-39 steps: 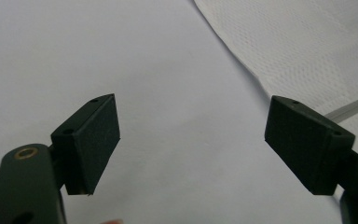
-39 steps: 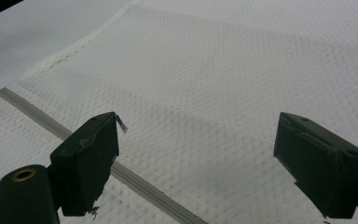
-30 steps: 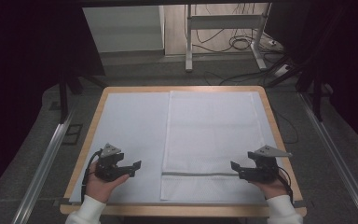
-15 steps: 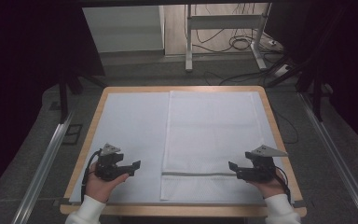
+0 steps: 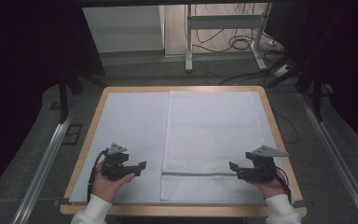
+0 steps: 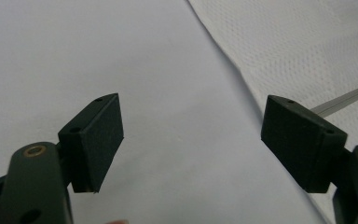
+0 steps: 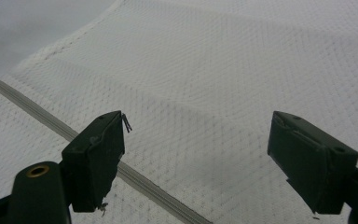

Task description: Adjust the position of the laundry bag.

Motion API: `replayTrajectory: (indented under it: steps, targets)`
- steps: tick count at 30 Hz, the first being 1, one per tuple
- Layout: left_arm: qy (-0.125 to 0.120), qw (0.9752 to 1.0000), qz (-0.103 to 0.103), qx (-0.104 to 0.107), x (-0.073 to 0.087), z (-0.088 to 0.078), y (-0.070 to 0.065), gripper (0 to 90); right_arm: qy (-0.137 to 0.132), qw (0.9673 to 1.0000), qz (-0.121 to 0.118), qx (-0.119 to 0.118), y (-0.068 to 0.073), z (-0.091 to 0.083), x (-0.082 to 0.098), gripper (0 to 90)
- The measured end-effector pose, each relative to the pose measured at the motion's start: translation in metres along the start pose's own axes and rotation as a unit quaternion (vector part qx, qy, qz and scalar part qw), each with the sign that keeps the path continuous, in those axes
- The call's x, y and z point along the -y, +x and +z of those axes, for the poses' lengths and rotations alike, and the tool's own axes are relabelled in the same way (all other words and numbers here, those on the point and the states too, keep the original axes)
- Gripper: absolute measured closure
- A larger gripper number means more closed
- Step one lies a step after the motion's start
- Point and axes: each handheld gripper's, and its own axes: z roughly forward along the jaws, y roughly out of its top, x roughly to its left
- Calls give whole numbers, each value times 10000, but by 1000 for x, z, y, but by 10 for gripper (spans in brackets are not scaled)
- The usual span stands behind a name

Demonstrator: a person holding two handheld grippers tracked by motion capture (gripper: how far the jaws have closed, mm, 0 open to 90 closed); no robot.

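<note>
Two black two-jaw grippers held low at the near edge of the wooden-rimmed table (image 5: 84,154), one in each hand. Left gripper (image 5: 140,167) over the pale blue-white sheet covering the tabletop (image 5: 130,126), jaws spread wide with nothing between them, just short of the left edge of the white mesh laundry bag with a grey zipper band (image 5: 214,135). Right gripper (image 5: 233,168) at the bag's right side, above the zipper band (image 5: 200,174), jaws likewise parted and empty; whether touching the mesh, cannot tell. Bag lying flat on the right half of the sheet, long side running away from the near edge, zipper across its near end; no contents visible through the mesh, no bulge.

Seen along the left gripper (image 6: 191,140): smooth sheet (image 6: 98,51) beneath the parted pads, bag edge (image 6: 307,51) slanting off to the right, a sliver of zipper (image 6: 345,95). Along the right gripper (image 7: 196,154): fine diamond weave of the mesh (image 7: 242,60), zipper band (image 7: 140,179) passing under the left pad (image 7: 98,158), loose threads clinging to that pad.

Beyond the table, grey floor, metal desk legs (image 5: 189,42) and tangled cables (image 5: 242,44).
</note>
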Motion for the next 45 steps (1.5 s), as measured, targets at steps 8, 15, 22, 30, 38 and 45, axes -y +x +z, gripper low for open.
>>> replayTrajectory:
  steps: [8, 15, 22, 30, 38, 45]
  targets:
    - [-66, 9997, 130, 206, -4, 0, -10, 238, 0, 10000, 5, 1, 0, 0, 0, 182]
    - [-129, 9994, 152, 271, -8, 4, -17, 251, 3, 10000, -5, -4, 0, -1, 0, 182]
    - [-45, 9993, 174, 316, -9, 12, -24, 267, -25, 10000, 34, 1, -1, -1, -1, 182]
    - [-42, 9991, 219, 350, -9, 19, -31, 289, -37, 10000, 36, 12, 0, -2, -2, 182]
    - [125, 9990, 193, 395, -14, 33, -36, 290, -30, 10000, 39, 30, -1, -3, -2, 182]
    - [255, 9986, 41, 457, -22, 45, -34, 288, -57, 9999, 82, 64, -2, -4, -3, 183]
